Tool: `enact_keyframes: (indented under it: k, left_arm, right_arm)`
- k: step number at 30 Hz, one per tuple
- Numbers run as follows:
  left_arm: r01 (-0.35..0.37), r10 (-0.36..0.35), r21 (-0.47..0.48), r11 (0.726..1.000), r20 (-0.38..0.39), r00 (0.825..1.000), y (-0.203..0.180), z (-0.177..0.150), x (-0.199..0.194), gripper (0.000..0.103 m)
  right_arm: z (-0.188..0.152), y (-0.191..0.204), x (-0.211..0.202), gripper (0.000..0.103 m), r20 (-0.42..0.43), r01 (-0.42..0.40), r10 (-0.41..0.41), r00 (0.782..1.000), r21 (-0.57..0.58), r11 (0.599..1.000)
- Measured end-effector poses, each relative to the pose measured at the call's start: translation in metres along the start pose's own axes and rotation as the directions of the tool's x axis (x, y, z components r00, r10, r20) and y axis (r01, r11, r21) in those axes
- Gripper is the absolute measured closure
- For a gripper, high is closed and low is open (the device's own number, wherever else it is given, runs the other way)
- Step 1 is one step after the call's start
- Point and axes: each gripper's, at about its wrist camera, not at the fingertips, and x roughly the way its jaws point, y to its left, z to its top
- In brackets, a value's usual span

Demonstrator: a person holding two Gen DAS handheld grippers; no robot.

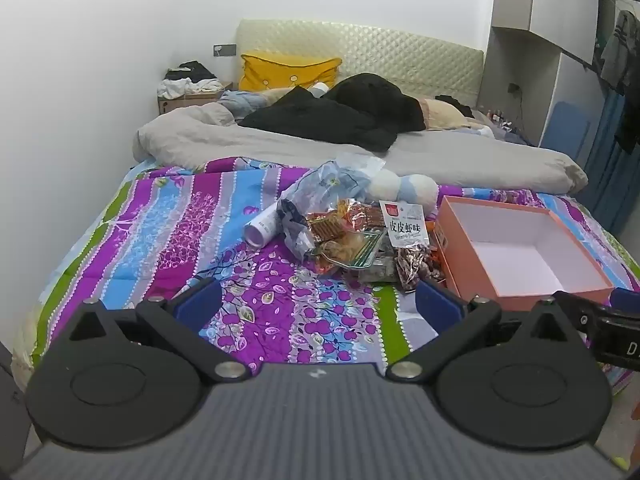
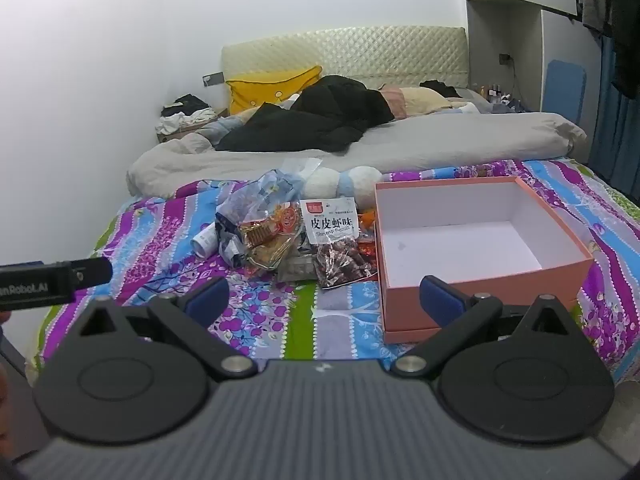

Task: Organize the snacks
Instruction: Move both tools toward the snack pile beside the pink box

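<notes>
A heap of snack packets [image 1: 356, 236] [image 2: 288, 240] lies on the striped purple bedspread [image 1: 256, 292] [image 2: 344, 324]. On top is a shrimp-flavour bag [image 1: 406, 226] [image 2: 330, 224] with a white label. To its right stands an orange box [image 1: 516, 248] [image 2: 476, 248] with a white inside and nothing in it. My left gripper [image 1: 318, 302] hovers open in front of the heap, with nothing between its blue pads. My right gripper [image 2: 326, 298] is open too, its right pad [image 2: 440, 300] in front of the box's near wall. The left gripper's body [image 2: 52, 276] shows at the right wrist view's left edge.
A white tube [image 1: 262, 226] [image 2: 206, 240] lies left of the heap, and a white and blue plush [image 1: 404, 190] [image 2: 344, 184] behind it. Farther back are a grey duvet [image 1: 460, 156], black clothes [image 1: 340, 116] and a yellow pillow [image 1: 288, 70]. A wardrobe [image 1: 560, 80] stands at the right.
</notes>
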Motion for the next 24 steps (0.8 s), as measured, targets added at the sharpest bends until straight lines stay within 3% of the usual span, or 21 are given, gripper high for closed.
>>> enact_keyframes:
  k: [12, 24]
  left_arm:
    - [0.001, -0.001, -0.022, 1.000, 0.001, 1.000, 0.000, -0.005, 0.002, 0.000]
    - [0.049, -0.050, -0.051, 0.997, -0.030, 0.998, 0.005, -0.009, 0.027, 0.000]
  right_arm:
    - [-0.004, 0.006, -0.004, 0.000, 0.003, 0.004, -0.004, 1.000, -0.025, 1.000]
    - [-0.009, 0.003, 0.009, 0.000, -0.042, -0.012, 0.010, 0.999, -0.046, 0.999]
